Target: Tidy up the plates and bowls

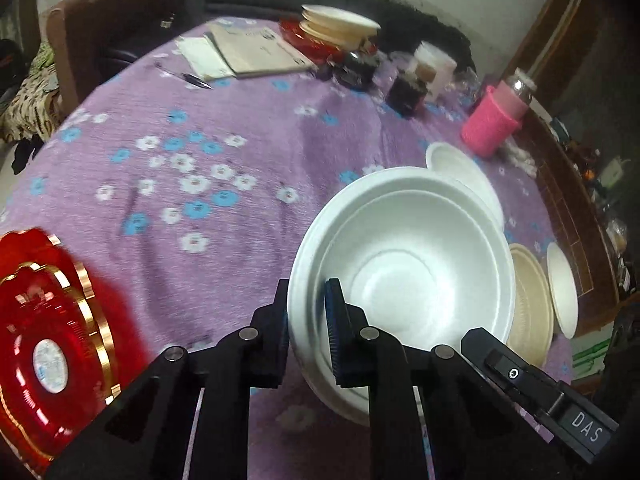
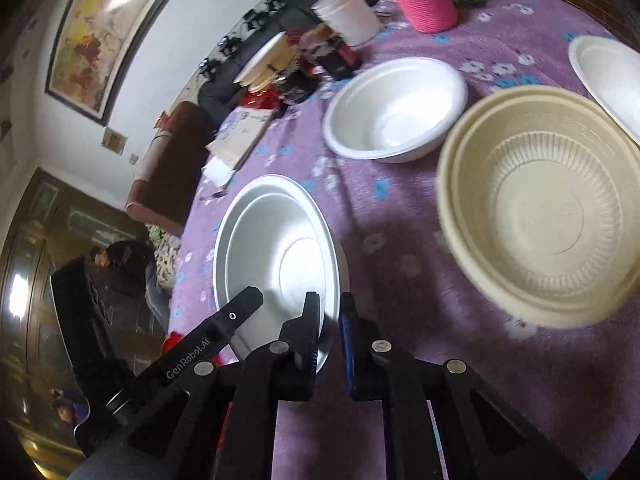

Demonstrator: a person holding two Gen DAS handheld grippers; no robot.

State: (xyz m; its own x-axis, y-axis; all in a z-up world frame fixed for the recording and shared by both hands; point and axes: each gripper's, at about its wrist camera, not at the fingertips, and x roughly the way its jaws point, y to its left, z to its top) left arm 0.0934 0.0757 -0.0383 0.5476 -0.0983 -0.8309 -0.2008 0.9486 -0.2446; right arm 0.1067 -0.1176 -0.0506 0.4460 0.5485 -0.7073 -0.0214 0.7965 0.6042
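Note:
A large white foam bowl (image 1: 404,264) sits over the purple flowered tablecloth, and both grippers hold it at opposite rims. My left gripper (image 1: 308,300) is shut on its near-left rim, one pad outside the wall and one inside. In the right wrist view the same white bowl (image 2: 276,248) looks tilted, and my right gripper (image 2: 330,314) is shut on its near-right rim. The left gripper's housing (image 2: 208,344) reaches the bowl's other edge there. A second white bowl (image 2: 396,108), a beige ribbed bowl (image 2: 540,208) and a white plate (image 2: 612,80) lie to the right.
A red plate with a gold rim (image 1: 52,340) lies at the near left. At the table's far side are a stack of plates (image 1: 340,24), papers (image 1: 256,50), a pen (image 1: 192,78), dark jars (image 1: 408,88) and a pink cup (image 1: 492,124). A person sits beyond the table (image 2: 120,256).

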